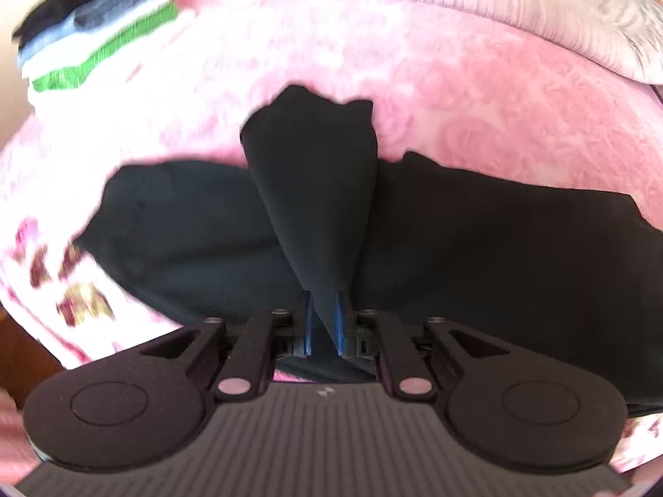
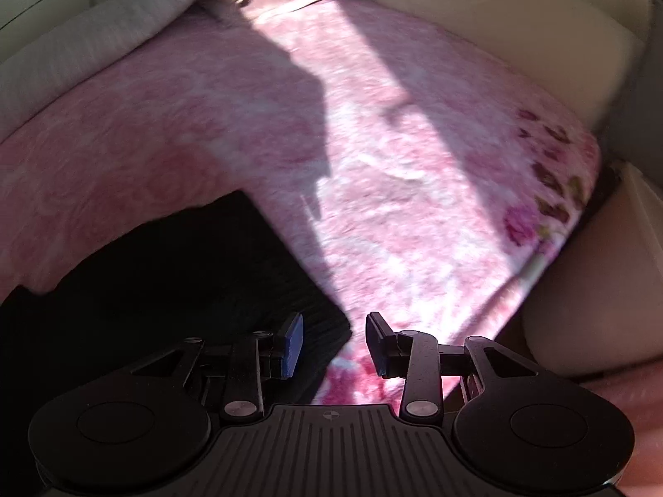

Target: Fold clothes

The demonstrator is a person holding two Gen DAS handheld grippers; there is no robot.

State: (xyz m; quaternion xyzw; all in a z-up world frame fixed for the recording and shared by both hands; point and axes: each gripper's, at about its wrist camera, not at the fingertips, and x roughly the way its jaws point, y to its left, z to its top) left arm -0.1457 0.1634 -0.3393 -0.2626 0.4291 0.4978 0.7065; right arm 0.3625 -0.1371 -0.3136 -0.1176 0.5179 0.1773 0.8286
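1. Left gripper: jaws pinch a raised fold of the black garment.
2. Garment lies spread on the pink blanket.
3. Right gripper: jaws spread, empty, beside the garment's edge.
4. Folded clothes stack at far left.

Counted: one black garment lay spread on one pink blanket; one stack of folded clothes; one pillow; two claws, left and right.
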